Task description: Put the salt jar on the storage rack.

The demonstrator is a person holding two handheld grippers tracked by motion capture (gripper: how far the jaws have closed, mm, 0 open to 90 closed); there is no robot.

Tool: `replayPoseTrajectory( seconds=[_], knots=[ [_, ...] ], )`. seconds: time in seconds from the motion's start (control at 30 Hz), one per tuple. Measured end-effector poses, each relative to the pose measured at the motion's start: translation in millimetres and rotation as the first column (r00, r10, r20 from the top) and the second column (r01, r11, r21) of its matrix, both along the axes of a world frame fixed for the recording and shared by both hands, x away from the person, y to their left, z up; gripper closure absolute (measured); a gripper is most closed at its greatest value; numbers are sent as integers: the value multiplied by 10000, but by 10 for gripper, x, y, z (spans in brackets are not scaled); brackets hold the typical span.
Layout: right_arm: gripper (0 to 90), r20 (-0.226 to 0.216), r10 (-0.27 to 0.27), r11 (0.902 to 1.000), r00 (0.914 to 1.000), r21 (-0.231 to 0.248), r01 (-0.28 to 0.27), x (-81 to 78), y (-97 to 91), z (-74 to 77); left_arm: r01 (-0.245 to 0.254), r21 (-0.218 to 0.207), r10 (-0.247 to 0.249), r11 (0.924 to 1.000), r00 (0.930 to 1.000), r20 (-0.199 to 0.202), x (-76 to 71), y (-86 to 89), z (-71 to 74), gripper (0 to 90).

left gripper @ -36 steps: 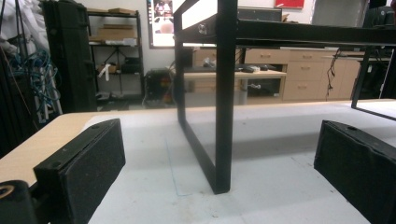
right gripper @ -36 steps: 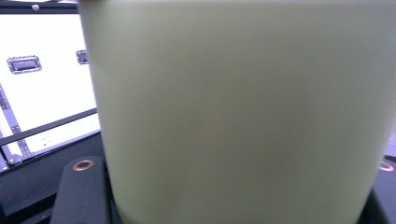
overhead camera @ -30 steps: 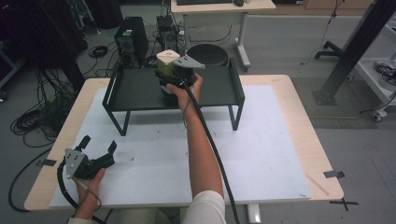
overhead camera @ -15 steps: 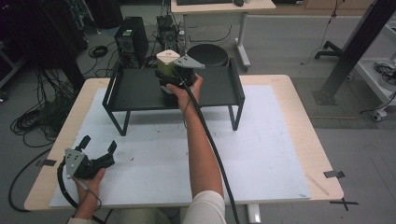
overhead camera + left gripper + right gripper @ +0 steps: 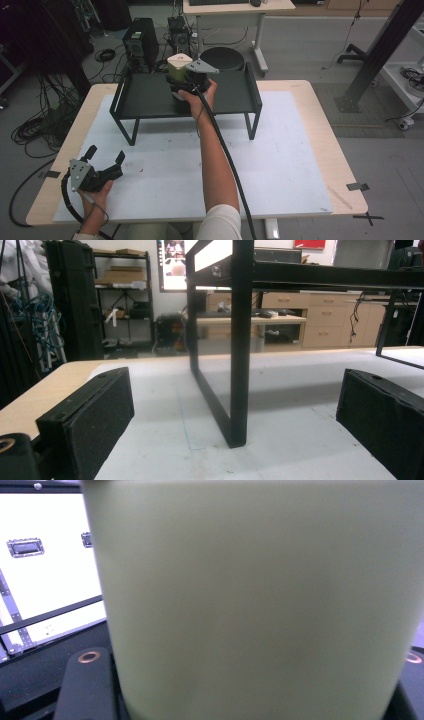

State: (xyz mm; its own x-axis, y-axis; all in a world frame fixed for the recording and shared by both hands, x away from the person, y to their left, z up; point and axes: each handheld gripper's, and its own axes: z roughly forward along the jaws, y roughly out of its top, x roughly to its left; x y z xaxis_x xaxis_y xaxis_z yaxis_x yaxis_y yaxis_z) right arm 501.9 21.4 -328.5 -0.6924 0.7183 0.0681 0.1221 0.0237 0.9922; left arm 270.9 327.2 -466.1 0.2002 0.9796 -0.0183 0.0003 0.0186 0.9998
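A: Right gripper point(image 5: 181, 80) is up on the black shelf point(image 5: 150, 97), about the middle of it and toward its back edge, jaws clamped on a pale green cup point(image 5: 176, 67).

B: Upright?

A: Upright, yes, with a cream lid on top. In the right gripper view the cup point(image 5: 250, 600) sits between the two black jaws, pressed in on both sides.

B: And the other hand?

A: Left gripper point(image 5: 102, 159) rests low near the front left corner of the tabletop point(image 5: 300, 165), on the white mat. Jaws spread wide, nothing between them. Its own view looks along the mat at one leg of the shelf point(image 5: 239, 365).

B: Far from the cup?

A: Well apart.
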Motion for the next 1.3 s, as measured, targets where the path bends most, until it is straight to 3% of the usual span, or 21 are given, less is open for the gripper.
replayPoseTrajectory(
  seconds=[0.87,0.97,1.1,1.3],
  knots=[
    [292,-19,22,9999,10000,-150,-22,-13,15,7,25,-9,-25,10000,10000,-2,0,0,0,23],
    [265,-164,125,9999,9998,86,-124,-7,10,12,25,-8,-25,10000,10000,-4,0,0,0,23],
    [155,-378,7,9998,9993,216,2,1,6,21,23,-3,-23,10000,10000,-5,0,0,0,23],
    [63,-375,-171,9995,9992,271,181,-10,-9,58,22,1,-22,10000,10000,-9,0,0,0,23]
  ],
)
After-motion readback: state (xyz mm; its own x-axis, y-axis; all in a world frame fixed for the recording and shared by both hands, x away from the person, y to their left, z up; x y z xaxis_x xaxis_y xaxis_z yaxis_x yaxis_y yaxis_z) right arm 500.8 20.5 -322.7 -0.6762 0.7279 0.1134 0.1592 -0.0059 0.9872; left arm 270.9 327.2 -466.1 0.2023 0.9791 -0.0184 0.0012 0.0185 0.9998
